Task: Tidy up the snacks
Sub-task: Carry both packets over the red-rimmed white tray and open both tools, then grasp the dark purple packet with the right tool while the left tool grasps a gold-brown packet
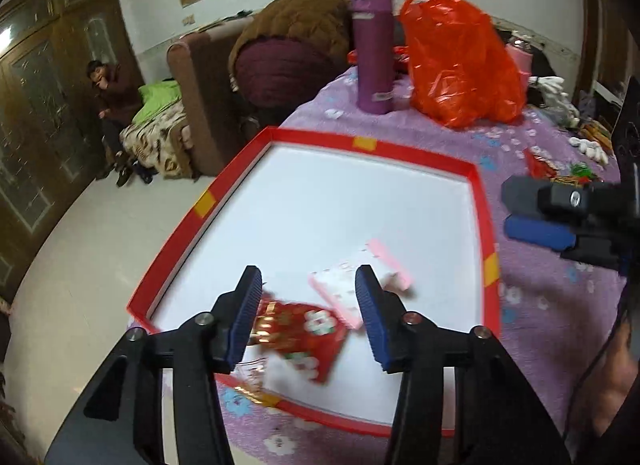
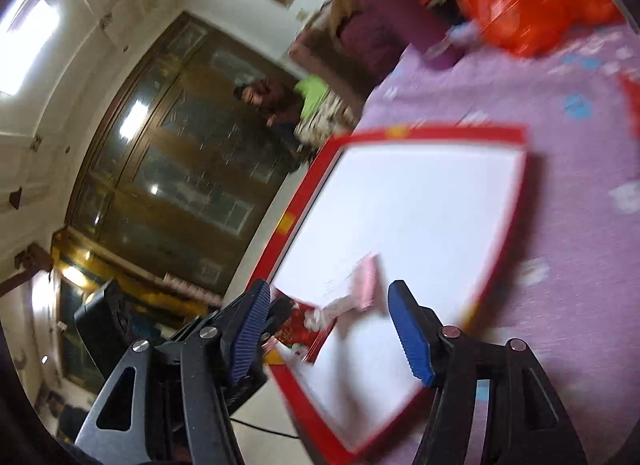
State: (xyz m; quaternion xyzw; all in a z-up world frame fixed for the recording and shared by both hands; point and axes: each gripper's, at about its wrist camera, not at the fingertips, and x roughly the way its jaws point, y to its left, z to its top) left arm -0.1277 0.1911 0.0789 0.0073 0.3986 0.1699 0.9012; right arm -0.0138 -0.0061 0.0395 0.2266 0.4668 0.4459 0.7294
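Note:
A shallow tray with a red rim (image 1: pixel 240 169) and a white floor lies on the purple cloth. In its near corner lie a red snack packet (image 1: pixel 308 333) and a pink and white packet (image 1: pixel 352 285), which overlap a little. My left gripper (image 1: pixel 308 271) hovers open just above them, its blue pads clear of both. My right gripper (image 1: pixel 516 211) is at the tray's right side, open with nothing in it. In the blurred right wrist view it (image 2: pixel 329 287) points at the same pink packet (image 2: pixel 366 281) and red packet (image 2: pixel 300 325) over the tray's rim (image 2: pixel 440 133).
A purple flask (image 1: pixel 374 49) and an orange-red plastic bag (image 1: pixel 460 57) stand behind the tray. Loose snack packets (image 1: pixel 552 163) and small white pieces (image 1: pixel 592 145) lie on the flowered cloth (image 1: pixel 560 305) at the right. A brown sofa and a seated person (image 1: pixel 112 93) are at the left.

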